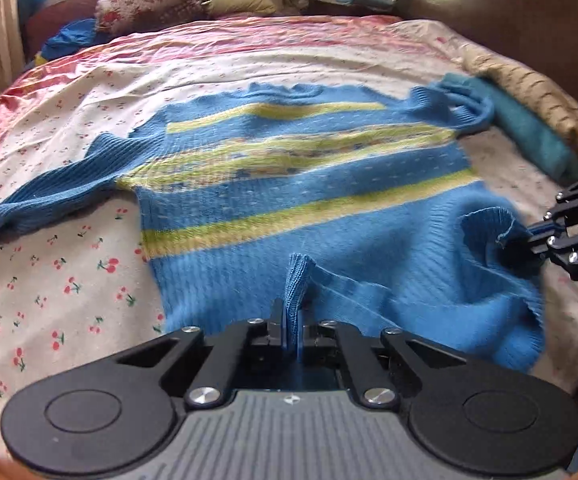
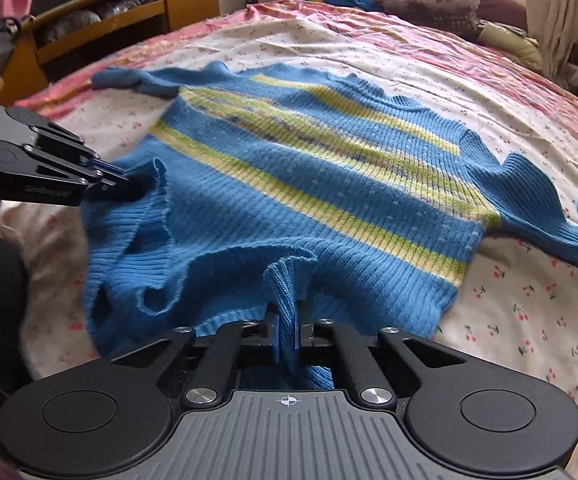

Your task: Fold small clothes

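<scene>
Showing only rightward: wooden shelf [image 2: 101,24].

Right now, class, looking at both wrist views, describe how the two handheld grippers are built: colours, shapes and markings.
The left gripper and right gripper look alike: black angular linkage arms with silver screws, two round black discs at the base, and a grey ribbed centre plate bearing a small white crosshair mark. Seen side-on, the left gripper's black arm carries faint pale lettering, too blurred to read.

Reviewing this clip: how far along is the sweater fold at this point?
Done: the blue striped sweater lies spread flat on the bed sheet, sleeves out. In hand: the left gripper and right gripper are each shut on a pinch of the near hem. Left: every fold; no part is turned over yet.
</scene>
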Demonstrator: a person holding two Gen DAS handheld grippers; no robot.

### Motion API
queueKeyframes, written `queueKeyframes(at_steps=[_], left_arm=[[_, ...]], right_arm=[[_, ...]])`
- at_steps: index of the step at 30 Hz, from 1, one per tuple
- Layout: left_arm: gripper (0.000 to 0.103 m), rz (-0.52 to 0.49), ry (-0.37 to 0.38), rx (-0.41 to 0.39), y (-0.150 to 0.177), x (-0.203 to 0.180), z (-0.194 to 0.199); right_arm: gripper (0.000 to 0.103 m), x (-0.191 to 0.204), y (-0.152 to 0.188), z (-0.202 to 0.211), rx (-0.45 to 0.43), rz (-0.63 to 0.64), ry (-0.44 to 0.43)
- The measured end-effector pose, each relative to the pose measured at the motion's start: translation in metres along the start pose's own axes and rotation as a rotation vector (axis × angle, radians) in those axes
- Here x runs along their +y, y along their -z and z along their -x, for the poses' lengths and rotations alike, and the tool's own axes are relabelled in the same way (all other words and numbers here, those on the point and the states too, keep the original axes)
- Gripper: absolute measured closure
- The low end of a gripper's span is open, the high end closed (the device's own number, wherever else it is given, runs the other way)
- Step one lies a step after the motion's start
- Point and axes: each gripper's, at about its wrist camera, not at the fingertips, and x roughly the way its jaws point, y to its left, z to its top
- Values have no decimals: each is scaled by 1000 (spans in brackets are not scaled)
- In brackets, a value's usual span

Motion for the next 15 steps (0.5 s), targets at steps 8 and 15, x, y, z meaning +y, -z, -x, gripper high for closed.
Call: queueKeyframes(at_steps=[8,15], left_arm=[[91,39,54,20,43,-8,71],[91,76,-33,91,77,0,92]], right_arm=[[99,9,31,79,39,127,-43],[96,7,58,76,186,222,41]])
